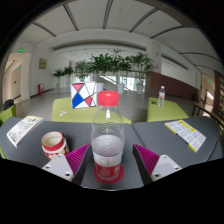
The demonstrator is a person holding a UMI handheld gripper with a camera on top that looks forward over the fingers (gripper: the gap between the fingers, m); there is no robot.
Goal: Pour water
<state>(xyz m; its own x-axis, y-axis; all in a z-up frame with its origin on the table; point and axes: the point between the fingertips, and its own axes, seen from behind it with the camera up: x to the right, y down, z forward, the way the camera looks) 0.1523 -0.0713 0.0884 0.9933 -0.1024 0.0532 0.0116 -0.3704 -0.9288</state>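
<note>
The bottle's (108, 140) base is hidden behind the near table (150, 135) edge and the fingers; contact between pads (78, 156) and bottle cannot be confirmed. The gripper (110, 165) fingers stand apart, with the clear, red-capped, partly filled bottle upright between them. A red and white cup (54, 145) sits on the table to the left. Papers (187, 133) lie to the far right.

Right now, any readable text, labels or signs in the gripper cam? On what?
None legible.
Bottle between the jaws, red cap: no label visible.
Red-and-white cup left of it: markings too blurred to read.
Papers and on the table: print too small.
Red, white and blue board beyond: shapes only, no words.
</note>
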